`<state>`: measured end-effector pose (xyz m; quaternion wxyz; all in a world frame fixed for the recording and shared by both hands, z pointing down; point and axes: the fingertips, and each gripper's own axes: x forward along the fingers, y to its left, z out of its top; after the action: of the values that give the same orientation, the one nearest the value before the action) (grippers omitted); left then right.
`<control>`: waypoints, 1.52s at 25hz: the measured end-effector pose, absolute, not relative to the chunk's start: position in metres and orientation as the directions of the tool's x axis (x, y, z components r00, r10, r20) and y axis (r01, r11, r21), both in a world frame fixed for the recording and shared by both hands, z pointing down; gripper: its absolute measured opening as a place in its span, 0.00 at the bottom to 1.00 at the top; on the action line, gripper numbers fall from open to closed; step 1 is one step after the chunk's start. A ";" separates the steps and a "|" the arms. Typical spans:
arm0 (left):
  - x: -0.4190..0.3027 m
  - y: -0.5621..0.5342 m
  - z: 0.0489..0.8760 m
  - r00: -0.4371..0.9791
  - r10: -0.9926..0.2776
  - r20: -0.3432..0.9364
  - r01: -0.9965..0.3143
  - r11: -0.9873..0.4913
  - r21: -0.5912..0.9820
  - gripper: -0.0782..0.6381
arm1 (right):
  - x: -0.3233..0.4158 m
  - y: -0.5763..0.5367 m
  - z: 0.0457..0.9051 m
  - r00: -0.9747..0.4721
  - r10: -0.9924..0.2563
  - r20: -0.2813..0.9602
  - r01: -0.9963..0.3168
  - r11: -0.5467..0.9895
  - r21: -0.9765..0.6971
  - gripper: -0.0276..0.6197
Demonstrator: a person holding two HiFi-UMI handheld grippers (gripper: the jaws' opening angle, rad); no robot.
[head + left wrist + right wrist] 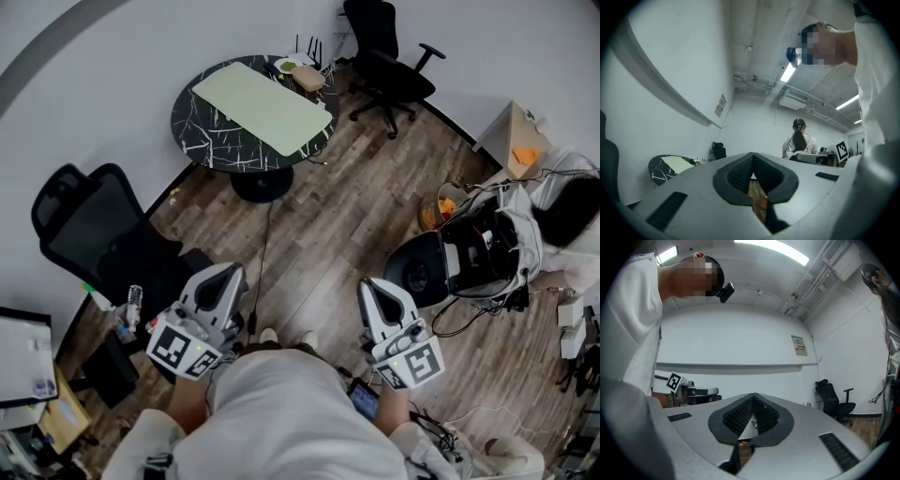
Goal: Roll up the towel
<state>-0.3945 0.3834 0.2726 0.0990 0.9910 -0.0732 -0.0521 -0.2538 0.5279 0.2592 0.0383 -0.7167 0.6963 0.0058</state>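
The pale green towel (262,105) lies flat and unrolled on a round black table (202,131) with white veining, far across the wooden floor. Both grippers are held close to my body, well short of the table, pointing level. My left gripper (228,275) is shut with nothing in it; its view shows the jaws met at the tip (752,154) and the towel (675,163) small at the left. My right gripper (372,287) also has its jaws together (753,395) and holds nothing.
A black office chair (94,234) stands at my left, and another (389,56) behind the table. A tan box (307,77) and a small plate (286,66) sit at the table's far edge. A person (567,211) and a cluttered equipment cart (487,248) are at the right.
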 end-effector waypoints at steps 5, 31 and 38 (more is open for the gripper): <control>-0.383 0.384 0.276 0.986 -0.158 -0.061 -0.146 -0.974 0.171 0.11 | -0.243 0.530 0.263 0.030 -0.998 -0.063 -0.998 -0.027 -0.062 0.04; -0.206 0.274 0.318 0.955 -0.297 -0.005 -0.290 -0.936 0.199 0.11 | -0.043 0.461 0.323 0.021 -1.000 -0.021 -0.987 -0.018 -0.157 0.04; -0.131 0.116 0.329 0.934 -0.353 0.057 -0.358 -0.922 0.148 0.11 | 0.044 0.286 0.314 -0.026 -0.999 0.033 -0.994 0.022 -0.107 0.04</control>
<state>-0.1306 0.1158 0.3292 0.0781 0.9802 -0.1814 0.0145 0.0442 0.2857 0.3141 0.0256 -0.6974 0.7145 -0.0498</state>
